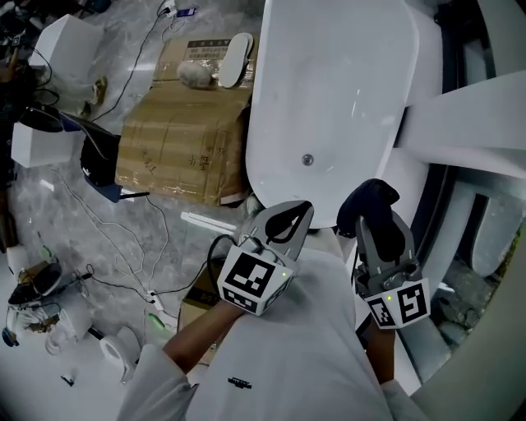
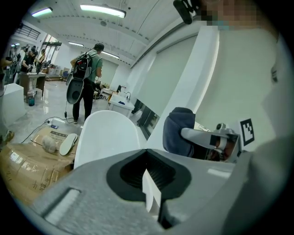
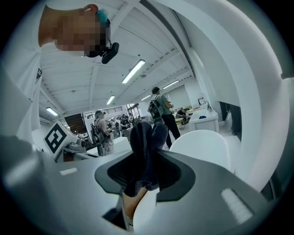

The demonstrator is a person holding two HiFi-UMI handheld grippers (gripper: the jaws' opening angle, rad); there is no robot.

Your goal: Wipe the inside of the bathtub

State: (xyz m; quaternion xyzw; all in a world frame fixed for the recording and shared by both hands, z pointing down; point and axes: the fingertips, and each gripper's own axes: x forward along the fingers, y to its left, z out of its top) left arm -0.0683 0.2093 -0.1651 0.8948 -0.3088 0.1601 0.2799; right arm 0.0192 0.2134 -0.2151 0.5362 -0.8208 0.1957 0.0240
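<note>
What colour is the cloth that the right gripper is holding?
Dark blue, nearly navy. The cloth shows best in the left gripper view.

Box (image 1: 177, 140) L of tub (image 1: 329, 82), cables (image 1: 107, 224) further L

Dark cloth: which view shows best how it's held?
Right gripper view: the dark cloth sits centre, pinched in the jaws of the right gripper. Head view shows it bunched at the tips from above; left gripper view shows it side-on.

Place: you're in a big open workshop hall | Signs: ceiling strip lights (image 2: 102, 10), loose cables (image 1: 99, 215), cardboard box (image 1: 181, 140), freestanding bathtub (image 1: 329, 90), people (image 2: 87, 78) wearing backpacks
</note>
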